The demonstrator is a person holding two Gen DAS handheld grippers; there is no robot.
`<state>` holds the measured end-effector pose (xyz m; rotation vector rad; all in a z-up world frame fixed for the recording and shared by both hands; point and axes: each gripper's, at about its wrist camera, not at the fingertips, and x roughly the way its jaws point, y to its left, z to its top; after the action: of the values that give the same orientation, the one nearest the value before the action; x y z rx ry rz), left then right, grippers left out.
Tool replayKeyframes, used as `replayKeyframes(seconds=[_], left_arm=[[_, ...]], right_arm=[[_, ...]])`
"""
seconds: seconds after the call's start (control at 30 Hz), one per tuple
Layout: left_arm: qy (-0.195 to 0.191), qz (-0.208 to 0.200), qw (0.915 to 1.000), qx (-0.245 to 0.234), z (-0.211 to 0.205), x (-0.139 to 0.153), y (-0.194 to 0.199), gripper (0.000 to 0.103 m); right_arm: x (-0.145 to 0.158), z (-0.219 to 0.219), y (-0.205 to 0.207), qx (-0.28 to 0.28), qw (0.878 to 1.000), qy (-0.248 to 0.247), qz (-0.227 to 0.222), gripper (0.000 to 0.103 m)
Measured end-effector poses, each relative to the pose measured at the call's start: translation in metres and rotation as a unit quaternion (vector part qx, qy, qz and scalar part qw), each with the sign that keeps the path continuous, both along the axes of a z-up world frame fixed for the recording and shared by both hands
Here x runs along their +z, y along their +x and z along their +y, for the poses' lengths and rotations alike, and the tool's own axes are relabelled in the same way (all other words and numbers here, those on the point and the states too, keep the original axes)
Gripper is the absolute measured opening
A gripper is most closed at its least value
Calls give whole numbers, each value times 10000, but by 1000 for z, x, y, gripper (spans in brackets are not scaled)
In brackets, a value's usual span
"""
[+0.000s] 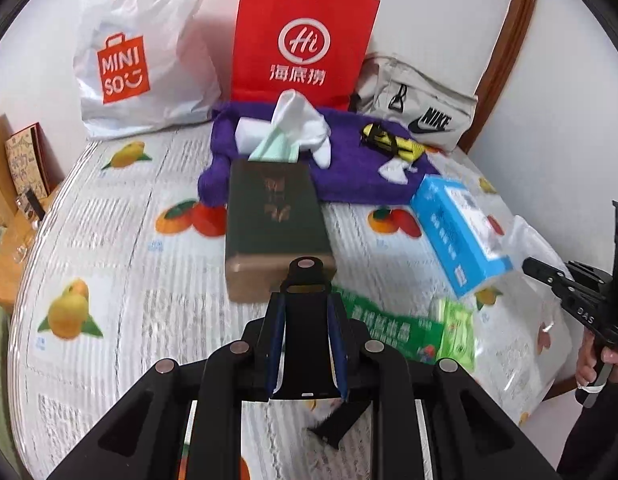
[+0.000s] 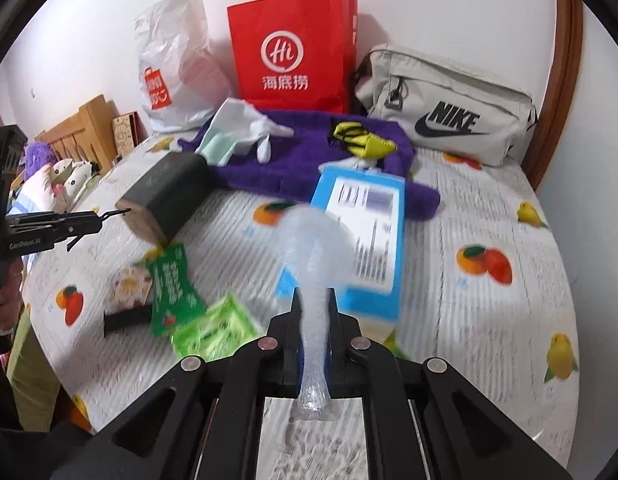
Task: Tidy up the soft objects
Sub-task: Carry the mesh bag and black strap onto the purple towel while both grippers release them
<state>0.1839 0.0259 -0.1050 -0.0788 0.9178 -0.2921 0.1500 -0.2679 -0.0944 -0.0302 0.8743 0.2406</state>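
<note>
Between the clenched right fingers (image 2: 313, 300), a crinkly translucent plastic bag (image 2: 317, 240), bunched.

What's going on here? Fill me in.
A person is sorting soft things on a fruit-print table, holding a gripping tool in each hand. The right tool is shut on a strip of clear bubble wrap, lifted above the blue box. The left tool grips a flat black piece in front of the dark tissue box. Purple towel, green packets and bags wait behind.
</note>
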Motion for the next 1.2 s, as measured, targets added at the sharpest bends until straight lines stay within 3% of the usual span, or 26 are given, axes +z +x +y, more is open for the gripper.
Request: replayKeyframes(seconds=[0.23,0.57,1.2], left_arm=[[44,-158,9999,50,-1,17,33,21],[102,-162,9997,175,4,17,96,21],[73,-37,9992,381,11,1,199,21]], right_arm=[[10,-2,42,37,10000,60,41,7],[16,-2,105,109,9999,-3,24,7],[-24,5,216,114,9994,-46,313,7]])
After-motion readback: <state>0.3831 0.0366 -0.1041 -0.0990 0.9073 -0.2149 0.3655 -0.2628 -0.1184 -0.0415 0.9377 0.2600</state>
